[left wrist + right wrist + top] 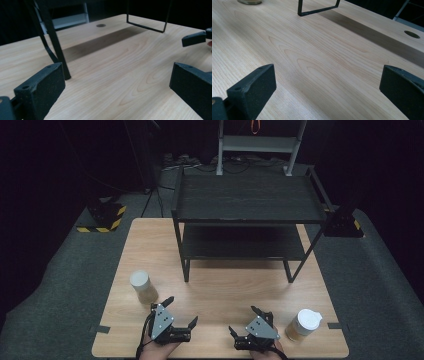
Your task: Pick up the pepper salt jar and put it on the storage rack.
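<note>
Two jars of tan contents with white lids stand on the wooden table [220,290]: one jar [142,286] at the left, the other jar [303,324] near the front right corner. My left gripper [182,310] rests low near the front edge, just right of the left jar, open and holding nothing. My right gripper [243,320] sits open and holding nothing just left of the right jar. In the left gripper view the left gripper [116,85] spans bare wood, with a jaw of the other gripper at the right edge. The right gripper [327,87] also spans bare wood.
A black two-tier rack [247,200] stands at the table's far middle. One rack leg [58,55] is close ahead in the left gripper view. A round hole [412,34] is in the tabletop. Grey carpet surrounds the table.
</note>
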### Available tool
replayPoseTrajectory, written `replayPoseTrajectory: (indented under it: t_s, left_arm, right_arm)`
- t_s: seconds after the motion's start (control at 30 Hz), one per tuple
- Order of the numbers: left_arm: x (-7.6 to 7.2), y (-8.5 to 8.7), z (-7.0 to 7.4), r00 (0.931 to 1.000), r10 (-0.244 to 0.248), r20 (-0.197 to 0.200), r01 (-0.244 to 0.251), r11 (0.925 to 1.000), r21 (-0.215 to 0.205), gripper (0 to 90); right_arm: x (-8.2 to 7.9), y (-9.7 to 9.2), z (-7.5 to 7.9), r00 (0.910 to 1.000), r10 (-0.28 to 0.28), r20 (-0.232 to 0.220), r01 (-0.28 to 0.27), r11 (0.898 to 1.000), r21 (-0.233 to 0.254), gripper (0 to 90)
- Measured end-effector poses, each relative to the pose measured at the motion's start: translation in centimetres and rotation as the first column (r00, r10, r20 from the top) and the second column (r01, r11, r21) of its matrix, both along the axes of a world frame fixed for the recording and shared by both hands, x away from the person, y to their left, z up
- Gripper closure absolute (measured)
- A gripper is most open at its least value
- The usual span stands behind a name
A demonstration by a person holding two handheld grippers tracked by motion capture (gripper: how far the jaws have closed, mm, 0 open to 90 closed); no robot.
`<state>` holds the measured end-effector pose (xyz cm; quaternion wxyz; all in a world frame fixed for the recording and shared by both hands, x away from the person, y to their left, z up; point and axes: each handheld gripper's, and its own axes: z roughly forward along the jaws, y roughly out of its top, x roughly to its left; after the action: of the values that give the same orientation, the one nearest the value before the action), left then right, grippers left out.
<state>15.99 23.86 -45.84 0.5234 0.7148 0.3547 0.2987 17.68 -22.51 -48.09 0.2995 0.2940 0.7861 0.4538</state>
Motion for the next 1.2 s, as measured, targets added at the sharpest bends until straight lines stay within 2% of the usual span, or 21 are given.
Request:
replayPoseTrajectory:
  t_s: [0.5,0.8,0.9,1.2]
  left_arm:
    - [-0.9,2.2,1.0,0.9961,0.078,0.041,-0.076,0.9960,-0.047,0.3]
    - [-1.7,3.9,1.5,0.9855,0.153,0.074,-0.147,0.9864,-0.074,0.3]
    - [-1.8,4.4,1.5,0.9824,0.171,0.075,-0.165,0.9824,-0.089,0.3]
    - [-2.0,5.2,1.5,0.9737,0.213,0.082,-0.204,0.9740,-0.098,0.3]
  right_arm:
    - [0.0,0.0,0.0,1.0000,0.002,0.000,-0.002,1.000,-0.001,0.0]
    - [0.0,0.0,0.0,1.0000,0.005,0.003,-0.005,1.000,0.000,0.0]
    - [0.0,0.0,0.0,1.0000,0.005,0.001,-0.005,1.000,-0.003,0.0]
    - [0.1,-0.1,0.0,1.0000,0.006,-0.002,-0.006,1.000,0.001,0.0]
